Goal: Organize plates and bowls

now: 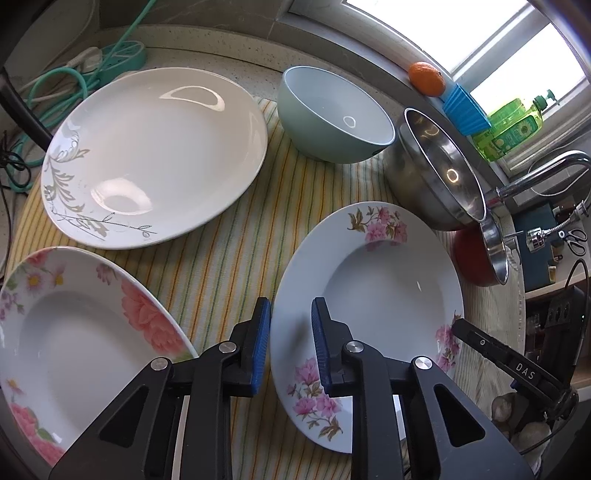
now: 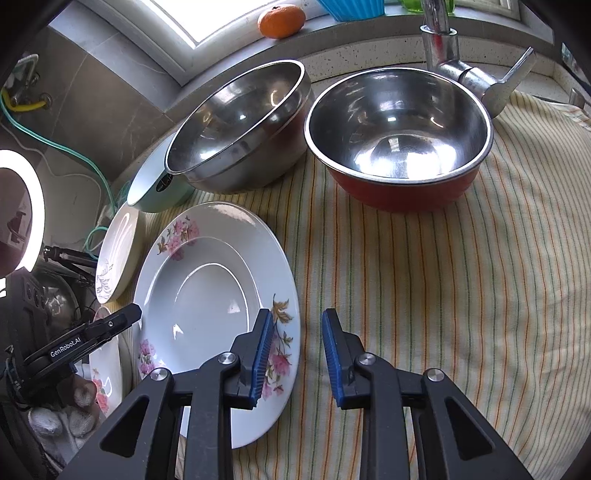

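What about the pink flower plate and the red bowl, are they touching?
Apart. The right wrist view shows striped cloth between the pink flower plate and the red bowl.

A home kitchen, by the look of it. A speckled stone table [image 1: 207, 44] runs under a window [image 1: 443, 33], its sill holding an orange [image 2: 281, 20] and a green bottle of dish soap [image 1: 513, 129]. A chrome tap [image 2: 441, 40] rises at the far edge. Flowered plates [image 2: 218, 295], steel bowls [image 2: 399, 125] and a pale blue bowl [image 1: 332, 114] sit on a striped cloth [image 2: 424, 295].
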Demonstrator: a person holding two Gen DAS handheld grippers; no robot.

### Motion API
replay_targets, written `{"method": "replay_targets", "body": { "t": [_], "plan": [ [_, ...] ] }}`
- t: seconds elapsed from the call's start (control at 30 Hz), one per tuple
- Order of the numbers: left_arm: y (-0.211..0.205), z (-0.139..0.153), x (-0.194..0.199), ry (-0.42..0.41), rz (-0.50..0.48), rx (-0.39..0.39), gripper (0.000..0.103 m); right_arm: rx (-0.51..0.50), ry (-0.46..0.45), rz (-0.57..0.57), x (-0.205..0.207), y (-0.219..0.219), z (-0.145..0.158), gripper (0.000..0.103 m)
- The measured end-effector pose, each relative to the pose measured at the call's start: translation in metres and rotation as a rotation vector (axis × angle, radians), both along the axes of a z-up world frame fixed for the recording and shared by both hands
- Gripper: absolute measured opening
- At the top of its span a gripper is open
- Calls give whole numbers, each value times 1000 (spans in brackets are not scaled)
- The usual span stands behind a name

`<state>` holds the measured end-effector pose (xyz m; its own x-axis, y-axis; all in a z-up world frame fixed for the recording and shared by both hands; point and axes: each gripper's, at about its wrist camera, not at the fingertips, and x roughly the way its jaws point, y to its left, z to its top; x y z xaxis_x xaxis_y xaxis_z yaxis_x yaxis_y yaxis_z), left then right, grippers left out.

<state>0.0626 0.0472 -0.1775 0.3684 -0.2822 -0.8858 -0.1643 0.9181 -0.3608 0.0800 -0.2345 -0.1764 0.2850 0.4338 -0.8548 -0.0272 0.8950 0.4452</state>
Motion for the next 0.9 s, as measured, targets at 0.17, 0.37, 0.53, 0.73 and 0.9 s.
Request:
{"method": "replay_targets", "body": {
  "t": [0.17,0.37,0.53,0.73,0.9],
  "plan": [
    [3,-3,1,8,13,-18,16,13,5,11,1,2,0,22],
    [4,-3,1,12,10,-25,16,35,12,17,2,4,-2,17],
    [4,-3,2,16,11,-25,17,43,19,17,2,1,-2,17],
    [5,-4,2,19,30,-31,17,32,21,17,2,2,-1,18],
    [5,-3,1,18,37,-30,17,25,24,19,2,4,-1,18]
  ]
}}
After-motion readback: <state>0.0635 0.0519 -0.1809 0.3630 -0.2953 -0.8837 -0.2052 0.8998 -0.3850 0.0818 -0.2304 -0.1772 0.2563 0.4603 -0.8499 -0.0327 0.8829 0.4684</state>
